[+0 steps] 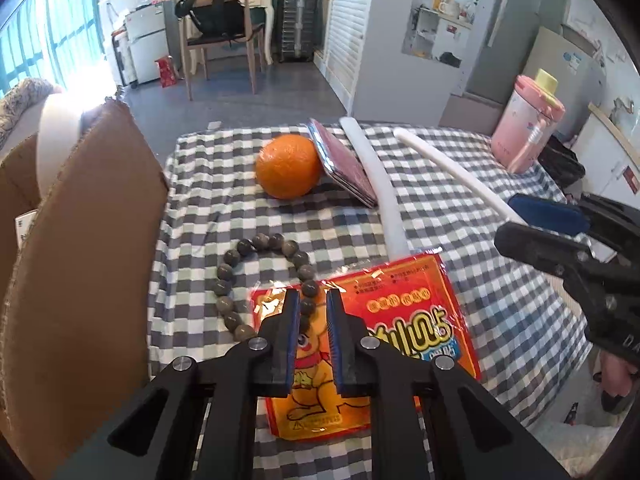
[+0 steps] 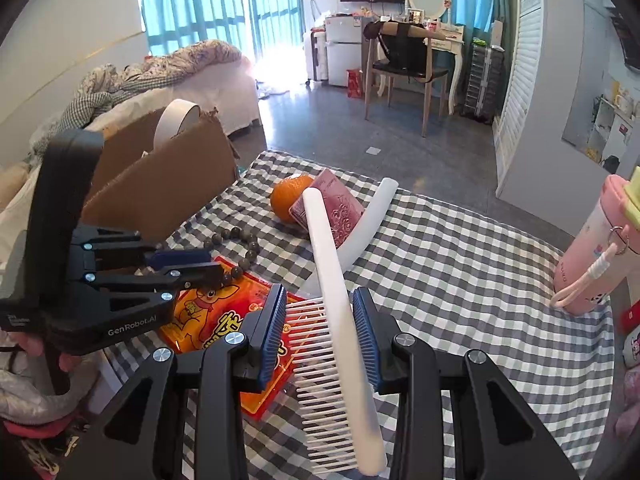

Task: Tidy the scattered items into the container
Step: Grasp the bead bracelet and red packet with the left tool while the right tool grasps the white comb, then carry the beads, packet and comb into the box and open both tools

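The right gripper (image 2: 320, 316) clamps a white comb (image 2: 340, 320) by its spine and teeth, lifted above the checked tablecloth (image 2: 460, 280). The left gripper (image 1: 313, 312) pinches a bead bracelet (image 1: 240, 264) lying partly on a red packet (image 1: 400, 300). Beyond lie an orange (image 1: 289, 167), a maroon wallet (image 1: 344, 160) and a white tube (image 1: 376, 168); the cardboard box (image 1: 88, 240) stands at the left.

A: What colours fill the table?

B: A grey-and-white checked tablecloth (image 2: 460, 264) carries an orange fruit (image 1: 289, 166), a maroon embossed wallet (image 2: 334, 208), a white comb (image 2: 340, 320) and a loop of dull brown-grey beads (image 1: 240, 280).

A: And the packet?

B: The packet (image 1: 400, 320) is red and orange, with yellow lettering and a cartoon kangaroo. Beside it stand a brown cardboard box (image 1: 80, 260) and a pink bottle (image 1: 524, 120) capped pale yellow.
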